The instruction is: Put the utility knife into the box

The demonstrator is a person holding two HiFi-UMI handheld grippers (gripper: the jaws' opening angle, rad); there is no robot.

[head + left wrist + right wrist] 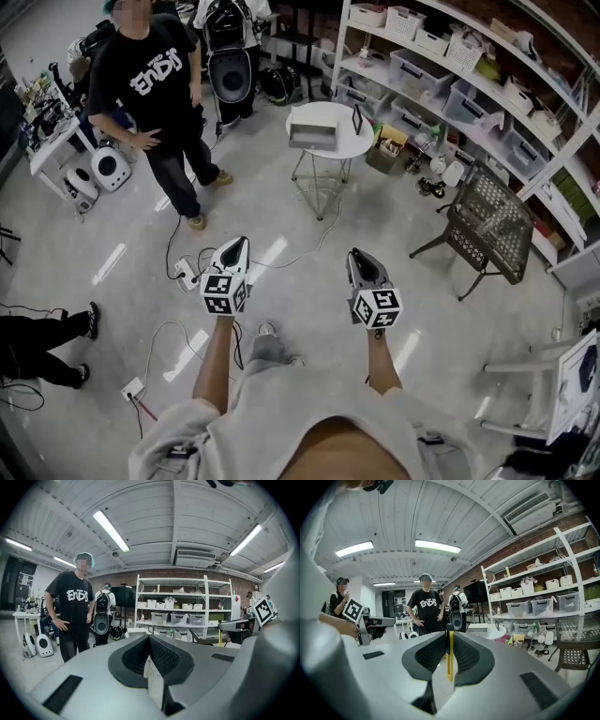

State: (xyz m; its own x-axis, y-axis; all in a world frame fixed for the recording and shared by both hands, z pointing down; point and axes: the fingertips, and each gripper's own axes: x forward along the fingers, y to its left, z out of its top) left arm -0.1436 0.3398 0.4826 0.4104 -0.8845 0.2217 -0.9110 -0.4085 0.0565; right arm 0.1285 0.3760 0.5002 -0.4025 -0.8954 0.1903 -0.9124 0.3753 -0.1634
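My right gripper (pixel 449 641) is shut on a yellow utility knife (pixel 449 656), which stands upright and edge-on between the ribbed pads. In the head view the right gripper (pixel 360 256) is held over the floor, and the knife cannot be made out there. My left gripper (pixel 240 245) is level with it to the left. Its jaws (pixel 149 644) stand together with nothing between them. An open whitish box (pixel 312 129) rests on a small round white table (pixel 352 142) farther ahead, well beyond both grippers. The same table (pixel 487 630) appears right of centre in the right gripper view.
A person in a black T-shirt (pixel 155 84) stands ahead on the left. Cables and a power strip (pixel 184 272) lie on the floor near the left gripper. A mesh chair (pixel 489 223) and long shelves of bins (pixel 450 66) fill the right side. Someone's legs (pixel 47 342) reach in at far left.
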